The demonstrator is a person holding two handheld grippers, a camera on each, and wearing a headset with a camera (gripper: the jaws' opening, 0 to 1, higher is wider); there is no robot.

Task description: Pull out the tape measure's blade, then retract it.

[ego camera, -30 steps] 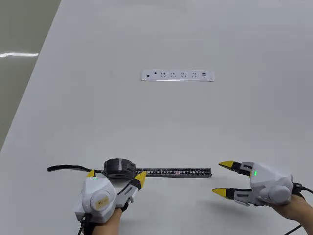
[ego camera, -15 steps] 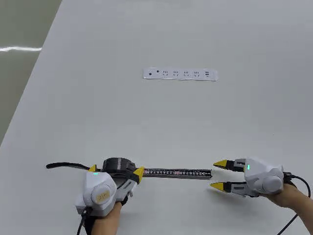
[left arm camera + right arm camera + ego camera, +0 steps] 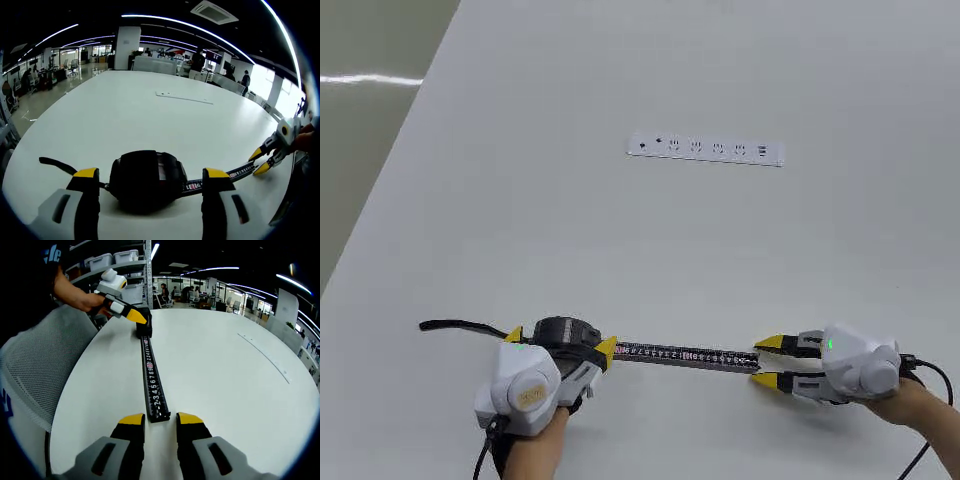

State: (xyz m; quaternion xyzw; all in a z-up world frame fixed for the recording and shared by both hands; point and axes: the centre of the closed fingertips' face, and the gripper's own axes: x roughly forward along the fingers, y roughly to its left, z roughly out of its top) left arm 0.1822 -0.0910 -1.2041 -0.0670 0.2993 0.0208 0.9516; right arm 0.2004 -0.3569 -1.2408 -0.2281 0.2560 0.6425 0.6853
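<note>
**Jaws spread on both sides, nothing actually gripped: what could go wrong**

Jaws on the left gripper (image 3: 560, 341) sit open around the tape measure (image 3: 147, 180). One yellow tip is on each side of the black case, and from the left gripper view I'd say there's a sliver of gap both sides, so it's framed rather than clamped. The right gripper (image 3: 161, 418) has its jaws a little apart too, with the end of the blade (image 3: 685, 355) sitting right at the gap between the tips and not pinched.

The tape lies flat on the white worktop (image 3: 570, 230) near the front edge. The blade is partly out toward the right, and the wrist strap (image 3: 460, 326) trails off to the left.

My worries from here:

- If the right side pulls before the left bites down, the whole case probably just slides along the worktop and no more blade comes out.
- That blade end is thin and lies flat. If the jaws close slightly off line, they could skate over it or kink it.
- Can't tell if the lock is on. If the blade gets let go loose, the spring could whip it back and jerk the case.
</note>
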